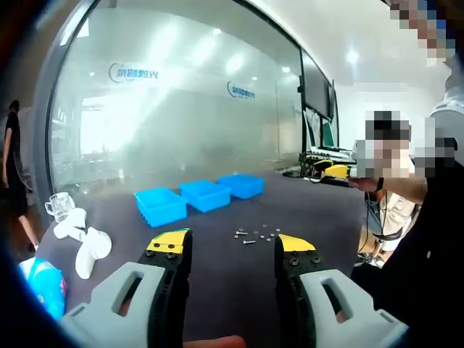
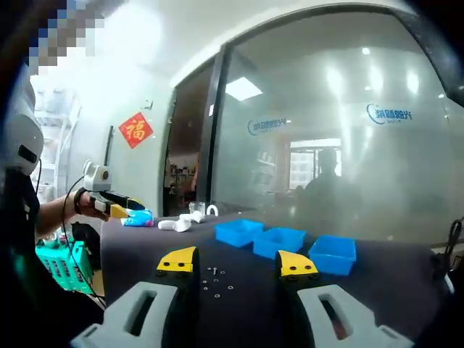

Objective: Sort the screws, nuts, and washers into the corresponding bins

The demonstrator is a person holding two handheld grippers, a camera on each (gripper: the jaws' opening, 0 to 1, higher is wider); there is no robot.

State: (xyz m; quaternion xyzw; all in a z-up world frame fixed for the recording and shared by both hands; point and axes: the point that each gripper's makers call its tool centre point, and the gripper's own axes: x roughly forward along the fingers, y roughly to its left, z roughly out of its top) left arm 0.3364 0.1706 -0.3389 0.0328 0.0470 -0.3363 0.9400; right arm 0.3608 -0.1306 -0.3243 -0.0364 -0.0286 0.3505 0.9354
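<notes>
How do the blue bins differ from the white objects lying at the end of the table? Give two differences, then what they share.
Colour: the blue bins are bright blue; the white objects are white.
Shape: the bins are boxy open trays; the white objects are rounded.
Layout: the bins stand in a neat row; the white objects lie loosely grouped.
Shared: both sit on the dark table, untouched by the left gripper.

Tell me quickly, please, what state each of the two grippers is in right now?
Left gripper: open, holding nothing, above the dark table.
Right gripper: open, holding nothing, small metal screws, nuts and washers between its jaws' line of sight.
</notes>
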